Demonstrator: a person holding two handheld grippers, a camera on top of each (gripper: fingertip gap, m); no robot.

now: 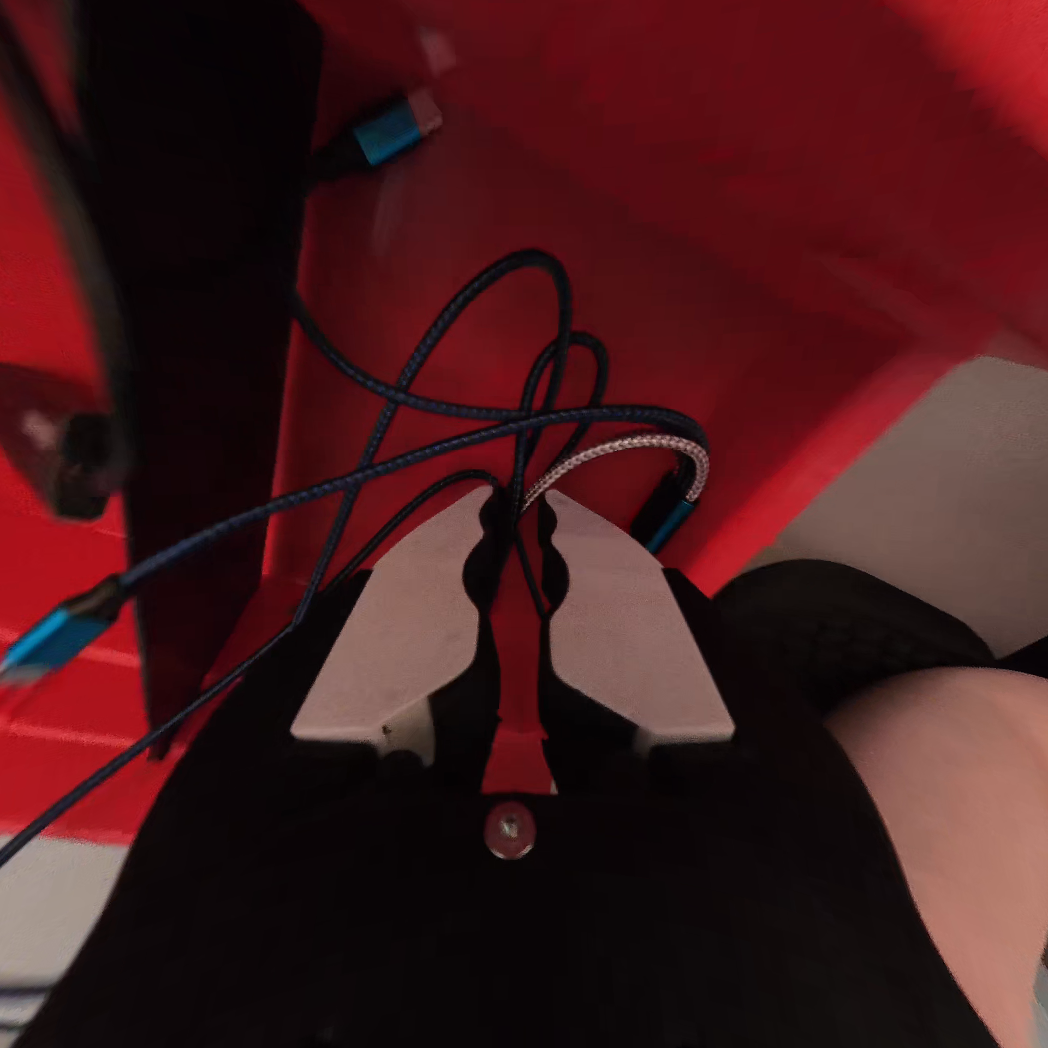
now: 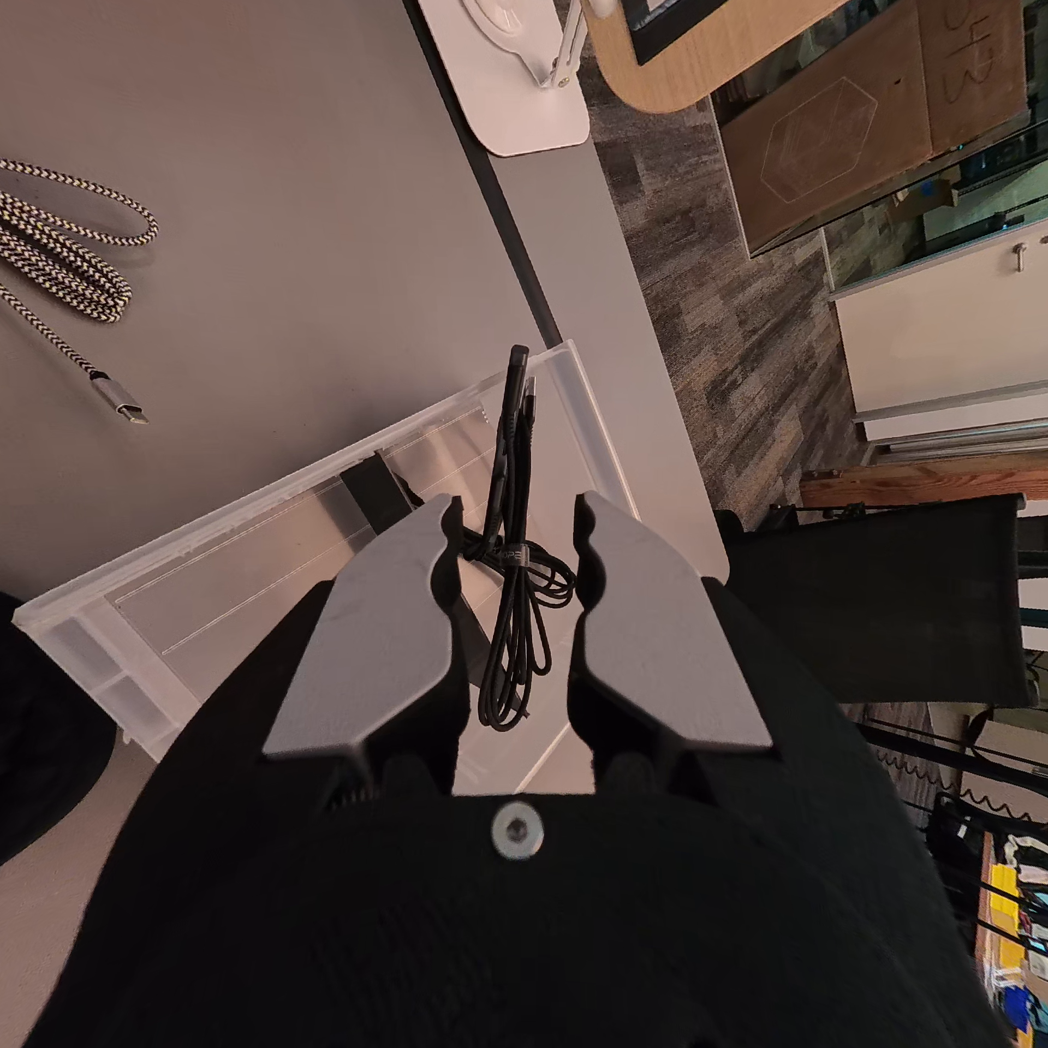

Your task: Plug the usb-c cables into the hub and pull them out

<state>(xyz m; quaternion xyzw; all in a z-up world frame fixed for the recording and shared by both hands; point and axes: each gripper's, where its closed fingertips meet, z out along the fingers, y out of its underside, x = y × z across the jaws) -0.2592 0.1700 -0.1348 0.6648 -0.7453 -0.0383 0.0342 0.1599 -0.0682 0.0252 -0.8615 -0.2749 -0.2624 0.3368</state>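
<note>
In the left wrist view my left gripper is shut on a bundle of braided cables, dark blue with one white strand. They loop out ahead of the fingertips over a red surface. Blue plugs hang loose at the upper left, far left and right. In the right wrist view my right gripper is open and empty over a clear tray. A tied black cable lies in the tray between the fingers, its plugs pointing away.
A black-and-white braided cable with a silver plug lies on the grey table. A white stand base sits at the table edge. A black block is in the tray. A dark blurred block, a black upright and a person's arm are nearby. The tips of one gripper are about 50 centimetres away from the tips of the other. To the dark blurred block: left tips about 10 centimetres, right tips about 50 centimetres.
</note>
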